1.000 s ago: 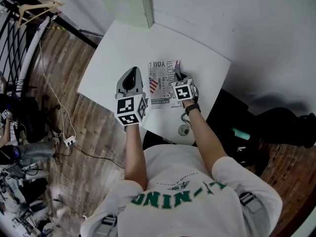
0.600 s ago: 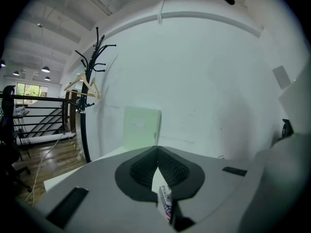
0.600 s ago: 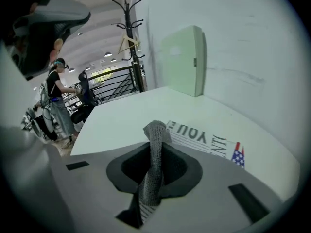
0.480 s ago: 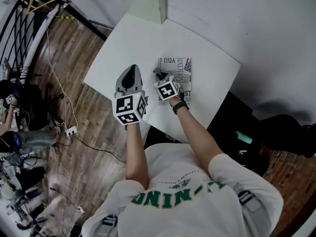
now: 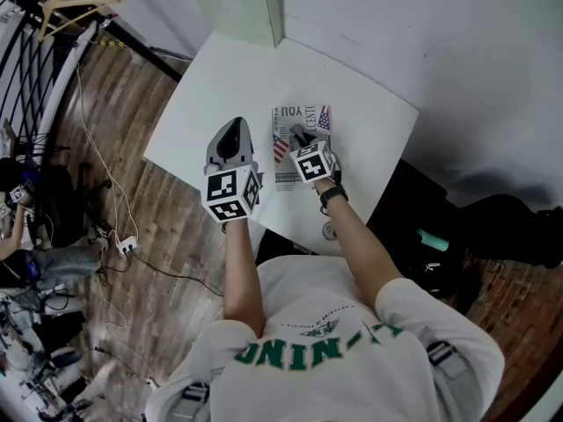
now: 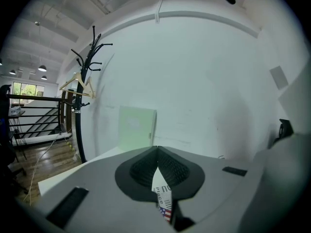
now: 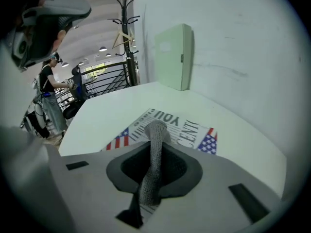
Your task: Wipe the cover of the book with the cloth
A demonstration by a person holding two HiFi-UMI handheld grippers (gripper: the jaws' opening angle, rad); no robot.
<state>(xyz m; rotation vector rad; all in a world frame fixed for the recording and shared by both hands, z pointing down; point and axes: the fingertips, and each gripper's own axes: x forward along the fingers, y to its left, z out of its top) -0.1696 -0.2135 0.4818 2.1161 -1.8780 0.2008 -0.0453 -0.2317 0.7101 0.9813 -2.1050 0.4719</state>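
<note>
Right gripper [image 7: 154,154] clamps a grey knitted cloth [image 7: 156,130] on the flag-printed paperback book [image 7: 192,129] just ahead, having slid rightward across its cover; left gripper [image 6: 157,154] (jaws closed, empty) hovers alongside.

Book [image 7: 187,127]: white cover, black print, red-white-blue flags. Cloth [image 7: 154,152]: grey, knitted. Box [image 5: 236,5]: pale green.

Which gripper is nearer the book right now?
Right. The right gripper is over the book, holding the cloth against its cover; the left gripper is beside the book's left edge, off it.
</note>
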